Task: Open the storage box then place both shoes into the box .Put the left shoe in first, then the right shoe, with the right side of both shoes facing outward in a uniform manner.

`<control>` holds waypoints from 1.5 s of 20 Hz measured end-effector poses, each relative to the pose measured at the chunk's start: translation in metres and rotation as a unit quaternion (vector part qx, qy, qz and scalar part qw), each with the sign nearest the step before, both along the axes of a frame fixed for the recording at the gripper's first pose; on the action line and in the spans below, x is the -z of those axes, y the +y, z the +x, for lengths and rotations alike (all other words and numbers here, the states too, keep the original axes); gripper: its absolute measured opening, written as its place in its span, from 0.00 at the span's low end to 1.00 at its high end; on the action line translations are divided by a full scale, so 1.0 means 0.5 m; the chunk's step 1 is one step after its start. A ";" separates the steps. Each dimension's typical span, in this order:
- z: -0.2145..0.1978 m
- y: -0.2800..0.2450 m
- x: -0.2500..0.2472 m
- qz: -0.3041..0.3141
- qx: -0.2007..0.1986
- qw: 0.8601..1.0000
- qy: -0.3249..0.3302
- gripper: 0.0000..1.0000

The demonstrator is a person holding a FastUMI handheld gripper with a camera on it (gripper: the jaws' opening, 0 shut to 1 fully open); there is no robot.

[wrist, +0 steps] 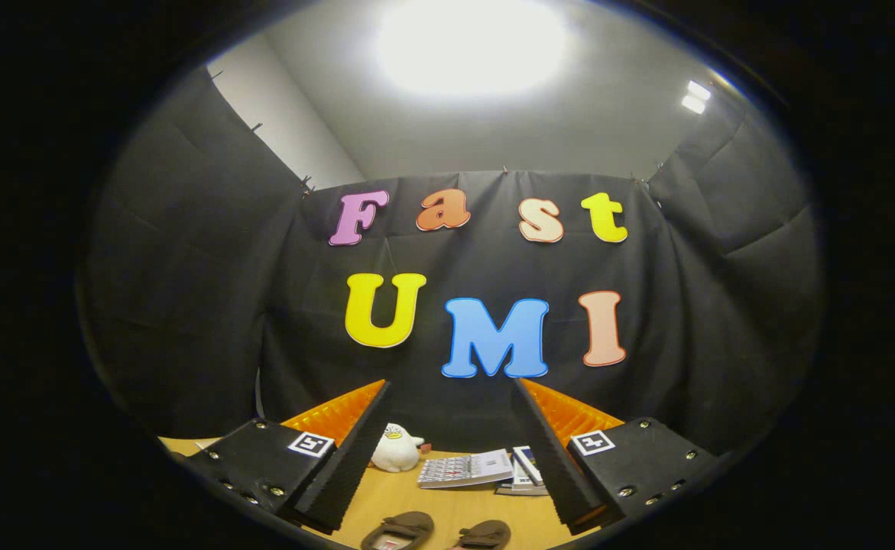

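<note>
The gripper [451, 451] is held level above the table [416, 500], and its jaws stand wide apart with nothing between them. Count: two fingers [348, 458], each faced with a black ribbed pad on the inner side and backed by an orange ribbed panel. Each finger mount carries one square black-and-white coded marker [310, 444], two markers in total; the markers bear a pattern and no readable writing.

Nearest the jaws, below and between the two fingertips, lie the shoes [438, 532] on the wooden table. Count: two, both brown, side by side and just apart, seen from above with their openings facing up. A pale insole patch shows inside the left-hand one; any print on it is too small to read. Which shoe is the left and which the right cannot be told.

Farther out on the table, just ahead of the jaws, lies a stack of printed booklets [468, 468]. The top one shows a grid of small print, too fine to read. Beside it more booklet edges show, partly hidden behind the right finger; the exact count cannot be told.

Beyond the left finger sits one white plush toy [395, 448] with an orange beak, upright on the table.

Behind these hangs the black cloth wall [187, 305], with a pale ceiling and one bright lamp [470, 46] above.
</note>
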State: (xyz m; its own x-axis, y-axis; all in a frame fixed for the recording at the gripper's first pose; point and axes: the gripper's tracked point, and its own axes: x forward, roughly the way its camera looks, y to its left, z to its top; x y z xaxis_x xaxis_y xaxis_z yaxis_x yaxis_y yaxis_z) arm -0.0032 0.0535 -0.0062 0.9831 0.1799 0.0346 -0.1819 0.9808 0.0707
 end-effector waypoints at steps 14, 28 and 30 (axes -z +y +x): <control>0.004 0.145 0.209 0.144 -0.084 0.973 0.160 0.98; -0.042 0.289 0.428 0.349 -0.158 0.849 0.364 0.97; -0.047 0.312 0.439 0.364 -0.170 0.835 0.375 0.97</control>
